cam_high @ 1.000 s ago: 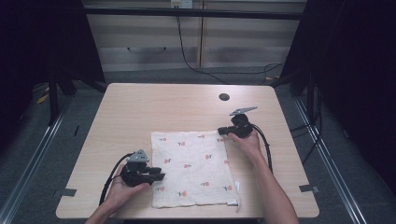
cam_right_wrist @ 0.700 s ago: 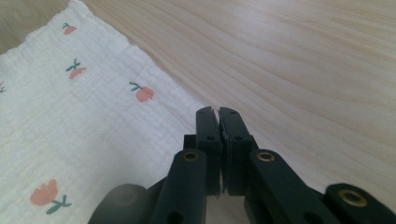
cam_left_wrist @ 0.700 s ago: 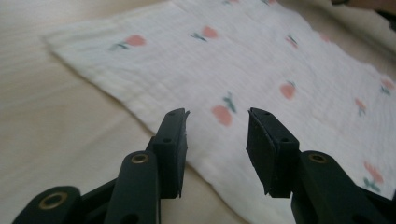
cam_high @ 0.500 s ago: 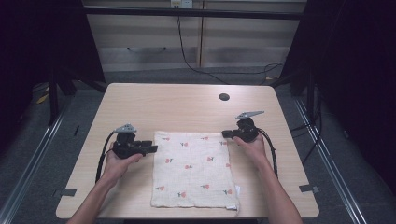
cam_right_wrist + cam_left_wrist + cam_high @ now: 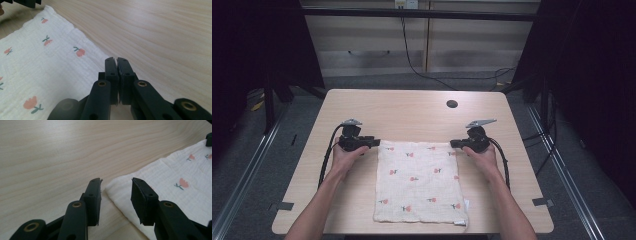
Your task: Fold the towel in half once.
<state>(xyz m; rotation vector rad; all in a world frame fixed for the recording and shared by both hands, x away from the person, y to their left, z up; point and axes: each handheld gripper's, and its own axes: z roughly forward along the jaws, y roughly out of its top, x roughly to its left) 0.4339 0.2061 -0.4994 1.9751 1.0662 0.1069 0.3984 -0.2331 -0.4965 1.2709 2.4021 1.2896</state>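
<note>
A floral cloth [image 5: 420,182] lies flat from the table's [image 5: 412,110] near edge toward its middle. At the cloth's far left corner, the left gripper [image 5: 116,187] is released; its jaws have just been closing, the corner between them, ungripped. The right gripper [image 5: 116,62] is clenched at the far right corner; cloth grasp cannot be told. The left corner should be seated fully before pinching.

The left tool [image 5: 371,143] has been closing, jaws apart; the right tool [image 5: 454,144] is clamped together.
</note>
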